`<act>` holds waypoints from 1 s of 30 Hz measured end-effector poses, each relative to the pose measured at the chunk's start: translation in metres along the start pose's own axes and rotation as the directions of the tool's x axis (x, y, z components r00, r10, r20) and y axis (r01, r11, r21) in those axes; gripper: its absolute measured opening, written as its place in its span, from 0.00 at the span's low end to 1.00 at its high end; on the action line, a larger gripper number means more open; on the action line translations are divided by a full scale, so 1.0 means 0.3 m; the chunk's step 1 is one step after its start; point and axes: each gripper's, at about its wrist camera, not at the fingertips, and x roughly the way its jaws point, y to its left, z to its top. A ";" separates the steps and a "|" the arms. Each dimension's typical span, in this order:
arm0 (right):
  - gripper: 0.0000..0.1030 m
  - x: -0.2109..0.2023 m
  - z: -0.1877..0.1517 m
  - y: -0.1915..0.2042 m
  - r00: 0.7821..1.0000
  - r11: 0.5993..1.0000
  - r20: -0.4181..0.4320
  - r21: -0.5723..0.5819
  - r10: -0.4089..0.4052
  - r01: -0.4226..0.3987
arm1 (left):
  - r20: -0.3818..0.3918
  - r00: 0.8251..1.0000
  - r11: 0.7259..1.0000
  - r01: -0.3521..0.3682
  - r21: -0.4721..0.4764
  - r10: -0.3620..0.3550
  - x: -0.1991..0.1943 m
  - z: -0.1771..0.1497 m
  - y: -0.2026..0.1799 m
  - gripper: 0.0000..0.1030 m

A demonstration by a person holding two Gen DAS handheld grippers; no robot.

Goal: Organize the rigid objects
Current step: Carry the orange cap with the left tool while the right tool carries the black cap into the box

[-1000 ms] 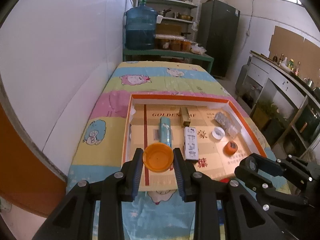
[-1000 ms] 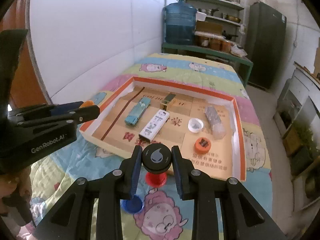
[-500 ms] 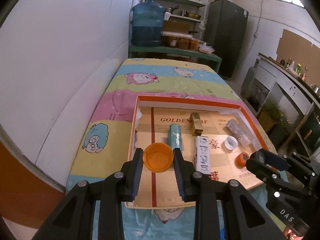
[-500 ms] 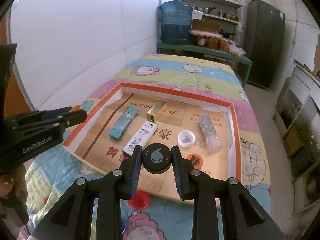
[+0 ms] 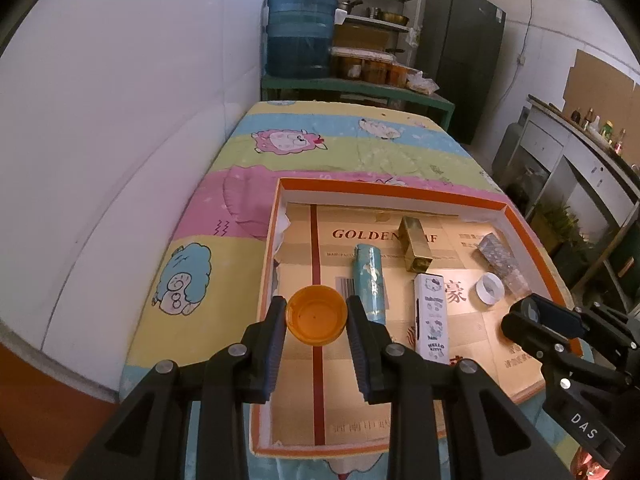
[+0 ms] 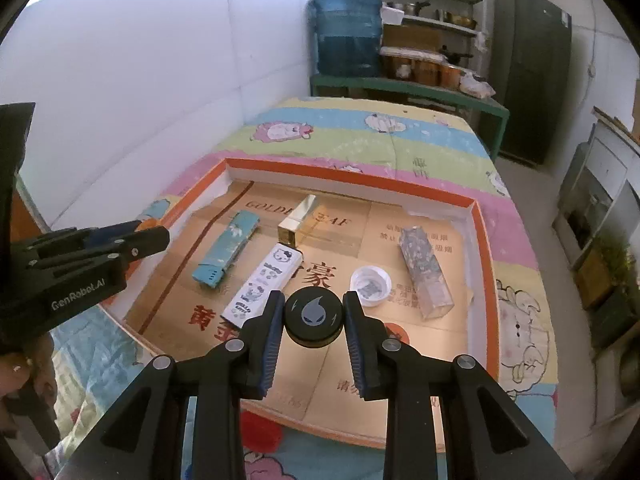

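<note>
Left wrist view: the left gripper (image 5: 316, 316) pinches a round orange plastic cap (image 5: 316, 314) at lower centre, over the orange-rimmed cardboard tray (image 5: 394, 189). Right wrist view: the right gripper (image 6: 314, 318) pinches a round black cap with a grey drop mark (image 6: 314, 316) at lower centre.

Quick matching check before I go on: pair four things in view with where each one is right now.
Things:
1. orange cap
2. black cap
3. white cap
4. red cap

Places:
A. on the sheet, outside the tray
B. in the right gripper
C. lying in the tray
D. in the left gripper

Pairs: 1-D, 2-B, 3-C, 4-A
</note>
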 end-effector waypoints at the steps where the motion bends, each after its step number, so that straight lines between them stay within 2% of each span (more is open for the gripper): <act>1: 0.30 0.007 0.002 -0.004 1.000 1.000 -0.003 0.001 0.001 -0.001 | -0.001 1.000 1.000 -0.002 0.002 0.002 0.004 0.002 -0.001 0.30; 15: 0.30 0.085 0.017 -0.032 0.999 1.000 -0.034 0.002 0.010 -0.010 | -0.022 0.999 0.999 -0.022 0.023 0.023 0.082 0.038 -0.007 0.30; 26: 0.30 0.163 0.005 -0.033 0.997 1.000 -0.082 -0.011 0.014 -0.015 | -0.071 0.997 0.998 -0.032 0.060 0.037 0.160 0.023 -0.023 0.30; 30: 0.30 0.186 0.001 -0.031 0.995 1.000 -0.099 -0.023 0.005 -0.007 | -0.075 0.997 0.998 -0.009 0.060 0.013 0.166 0.021 -0.023 0.30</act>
